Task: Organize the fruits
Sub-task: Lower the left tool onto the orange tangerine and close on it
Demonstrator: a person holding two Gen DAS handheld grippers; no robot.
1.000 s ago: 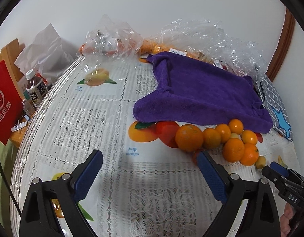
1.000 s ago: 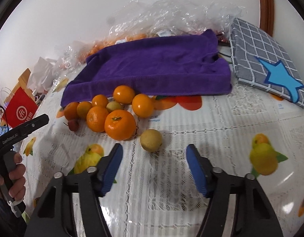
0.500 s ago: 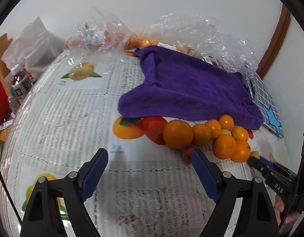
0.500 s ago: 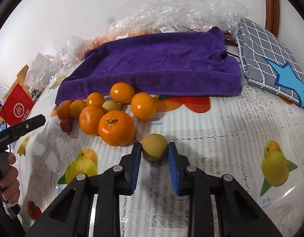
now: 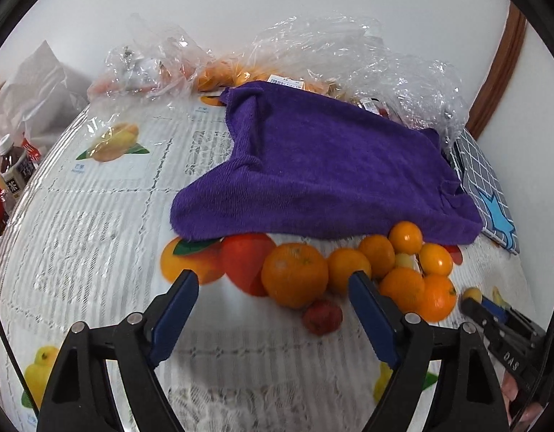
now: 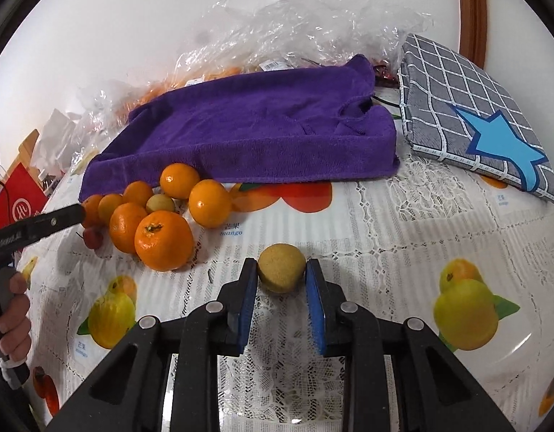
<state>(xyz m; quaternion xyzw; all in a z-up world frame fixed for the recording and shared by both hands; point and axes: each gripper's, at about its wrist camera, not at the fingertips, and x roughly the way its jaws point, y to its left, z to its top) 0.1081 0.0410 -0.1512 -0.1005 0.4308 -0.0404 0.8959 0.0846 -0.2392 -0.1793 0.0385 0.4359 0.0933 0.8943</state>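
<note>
A tan fruit is clamped by the right gripper beside a pile of oranges.

On the left, the left gripper is held with fingers spread wide and nothing between them, just before a big orange and a small red fruit. The pile is seen against the near edge of a purple towel on the tablecloth. To the right, the tan fruit is pinched between the blue pads, apart from the pile; a checked cushion is seen at far right.
</note>
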